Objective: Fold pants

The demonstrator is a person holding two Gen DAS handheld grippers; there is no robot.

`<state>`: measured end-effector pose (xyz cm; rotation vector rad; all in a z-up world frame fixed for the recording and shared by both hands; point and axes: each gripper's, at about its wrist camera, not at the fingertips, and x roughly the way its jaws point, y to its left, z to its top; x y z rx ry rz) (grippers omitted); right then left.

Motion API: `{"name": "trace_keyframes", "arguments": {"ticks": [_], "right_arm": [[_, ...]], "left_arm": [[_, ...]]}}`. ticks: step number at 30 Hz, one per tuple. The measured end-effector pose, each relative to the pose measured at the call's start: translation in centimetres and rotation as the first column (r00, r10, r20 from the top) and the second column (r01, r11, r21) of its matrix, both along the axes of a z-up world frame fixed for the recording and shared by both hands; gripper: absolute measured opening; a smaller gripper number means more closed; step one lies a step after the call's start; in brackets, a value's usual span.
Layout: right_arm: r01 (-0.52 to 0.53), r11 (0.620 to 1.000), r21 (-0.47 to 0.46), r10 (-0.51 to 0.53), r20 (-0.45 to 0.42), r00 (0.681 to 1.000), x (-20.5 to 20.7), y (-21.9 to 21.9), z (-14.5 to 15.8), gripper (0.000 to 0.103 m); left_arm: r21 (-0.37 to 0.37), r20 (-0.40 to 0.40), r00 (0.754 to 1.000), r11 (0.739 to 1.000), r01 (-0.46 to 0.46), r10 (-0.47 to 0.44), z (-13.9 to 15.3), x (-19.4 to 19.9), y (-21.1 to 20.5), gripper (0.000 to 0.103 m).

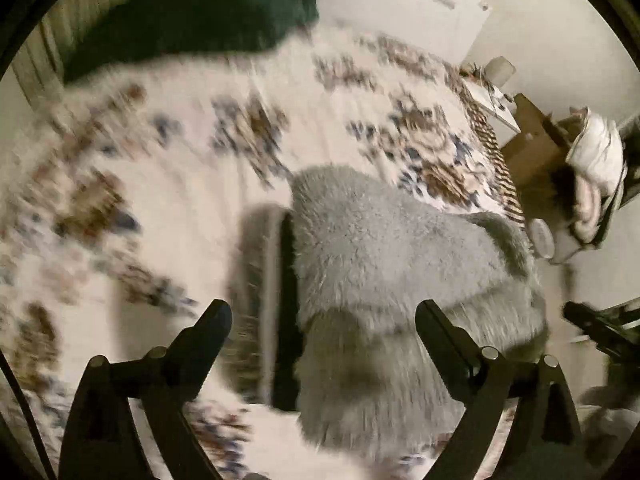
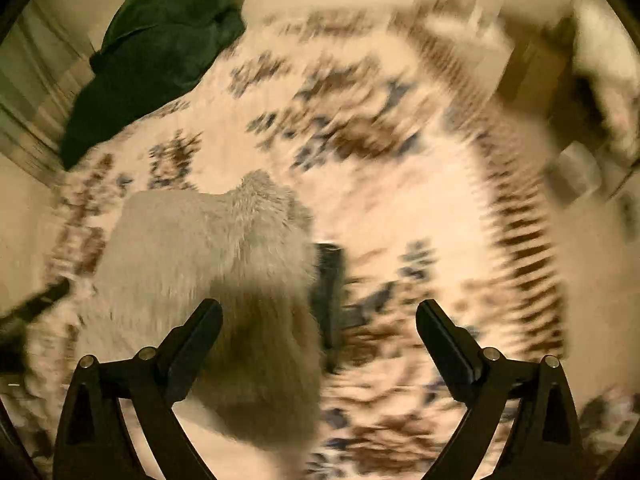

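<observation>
The grey fluffy pants (image 1: 384, 264) lie folded in a bundle on the floral bedspread (image 1: 192, 160), with a dark band along their left edge. My left gripper (image 1: 324, 320) is open and empty, held above the bundle's near end. In the right wrist view the same pants (image 2: 200, 256) lie at lower left on the bedspread (image 2: 420, 208). My right gripper (image 2: 320, 320) is open and empty, its left finger (image 2: 196, 332) over the pants' edge. The right gripper also shows at the left wrist view's right edge (image 1: 600, 328). Both views are motion-blurred.
A dark green pillow (image 1: 192, 12) lies at the bed's far end, also in the right wrist view (image 2: 156, 56). Beside the bed's right edge are a cardboard box (image 1: 532, 148) and a pile of white cloth (image 1: 596, 152).
</observation>
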<state>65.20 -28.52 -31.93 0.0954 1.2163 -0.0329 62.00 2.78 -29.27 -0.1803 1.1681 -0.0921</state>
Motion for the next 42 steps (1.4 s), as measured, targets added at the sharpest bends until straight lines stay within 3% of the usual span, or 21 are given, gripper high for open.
{"name": "trace_keyframes", "arguments": {"ticks": [2, 10, 12, 22, 31, 35, 42], "right_arm": [[0.004, 0.999, -0.040, -0.003, 0.022, 1.000, -3.3, 0.6, 2.1, 0.100], [0.000, 0.995, -0.096, 0.007, 0.075, 0.997, -14.7, 3.0, 6.6, 0.100], [0.000, 0.996, -0.092, 0.009, 0.103, 0.995, -18.4, 3.2, 9.2, 0.100], [-0.017, 0.998, -0.065, 0.029, 0.185, 0.982, -31.8, 3.1, 19.4, 0.100], [-0.013, 0.996, -0.086, 0.038, 0.295, 0.955, -46.7, 3.1, 31.5, 0.100], [-0.012, 0.997, -0.077, 0.037, 0.334, 0.942, -52.1, 3.4, 35.9, 0.100], [-0.021, 0.997, -0.072, 0.049, 0.401, 0.915, -57.9, 4.2, 41.5, 0.100]], "left_arm": [[0.059, 0.016, 1.000, 0.998, -0.008, 0.007, 1.2, -2.3, -0.8, 0.100], [0.163, 0.052, 0.999, 0.987, 0.002, -0.011, 4.6, -10.7, -4.4, 0.100], [0.181, 0.071, 0.997, 0.984, -0.006, -0.007, 6.1, -13.2, -4.7, 0.100], [0.195, 0.197, 0.980, 0.979, -0.068, 0.029, 16.2, -26.1, -5.8, 0.100], [0.168, 0.306, 0.952, 0.984, -0.059, 0.005, 25.2, -37.6, -6.8, 0.100], [0.197, 0.359, 0.933, 0.979, -0.047, -0.027, 28.3, -41.2, -7.0, 0.100], [0.196, 0.427, 0.903, 0.980, -0.045, -0.043, 31.9, -45.6, -7.0, 0.100]]}}
